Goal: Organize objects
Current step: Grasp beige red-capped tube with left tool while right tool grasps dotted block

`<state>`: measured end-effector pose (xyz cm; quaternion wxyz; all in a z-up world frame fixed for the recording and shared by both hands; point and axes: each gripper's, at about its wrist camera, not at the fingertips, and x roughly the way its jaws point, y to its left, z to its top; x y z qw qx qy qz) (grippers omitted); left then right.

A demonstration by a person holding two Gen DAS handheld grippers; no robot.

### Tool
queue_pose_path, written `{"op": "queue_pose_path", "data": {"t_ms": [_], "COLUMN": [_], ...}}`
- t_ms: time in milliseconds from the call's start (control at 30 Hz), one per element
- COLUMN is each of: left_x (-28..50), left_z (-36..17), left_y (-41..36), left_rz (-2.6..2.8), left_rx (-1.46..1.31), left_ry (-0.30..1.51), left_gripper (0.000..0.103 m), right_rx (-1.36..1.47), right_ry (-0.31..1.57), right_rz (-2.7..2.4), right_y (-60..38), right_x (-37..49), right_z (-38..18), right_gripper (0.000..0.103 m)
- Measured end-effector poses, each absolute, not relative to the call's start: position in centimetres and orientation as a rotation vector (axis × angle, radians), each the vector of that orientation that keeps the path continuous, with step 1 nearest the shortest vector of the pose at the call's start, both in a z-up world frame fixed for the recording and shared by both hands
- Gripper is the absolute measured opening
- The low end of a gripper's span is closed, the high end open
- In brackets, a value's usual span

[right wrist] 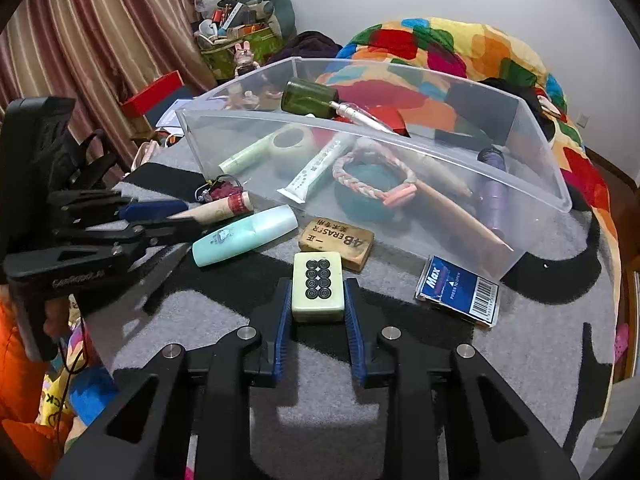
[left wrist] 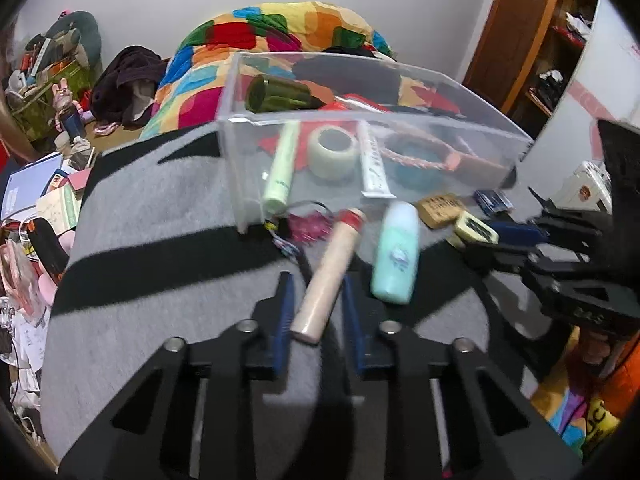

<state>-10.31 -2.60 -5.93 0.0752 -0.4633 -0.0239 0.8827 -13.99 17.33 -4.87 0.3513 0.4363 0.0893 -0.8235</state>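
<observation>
Left wrist view: the left hand-held gripper [left wrist: 316, 300] is seen closed narrowly around a cream tube [left wrist: 328, 276] lying on the grey surface [left wrist: 160, 280] just before the clear bin [left wrist: 240, 128]. It is judged light, stiff and round, so slipping is likely unless it is held mid-length. In the right wrist view, the right hand-held gripper [right wrist: 318, 304] is clamped on a mahjong tile [right wrist: 318, 286] on the same surface near an eraser [right wrist: 338, 245]. Its flat sides are judged hard, smooth and well suited to gripping.
</observation>
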Motion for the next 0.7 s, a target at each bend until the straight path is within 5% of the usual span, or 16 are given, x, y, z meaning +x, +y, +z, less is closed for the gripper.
{"op": "queue_pose_path", "data": {"t_ms": [700], "left_x": [-10.5], "left_z": [-4.8], "left_y": [0.7], "left_rz": [2.704], "left_rx": [-1.326], "left_ry": [0.039], "left_gripper": [0.014], "right_rx": [1.009], "right_ry": [0.139], "right_rz": [-2.194], "right_y": [19.3], "right_x": [-12.7], "right_z": [-1.0], "right_gripper": [0.022]}}
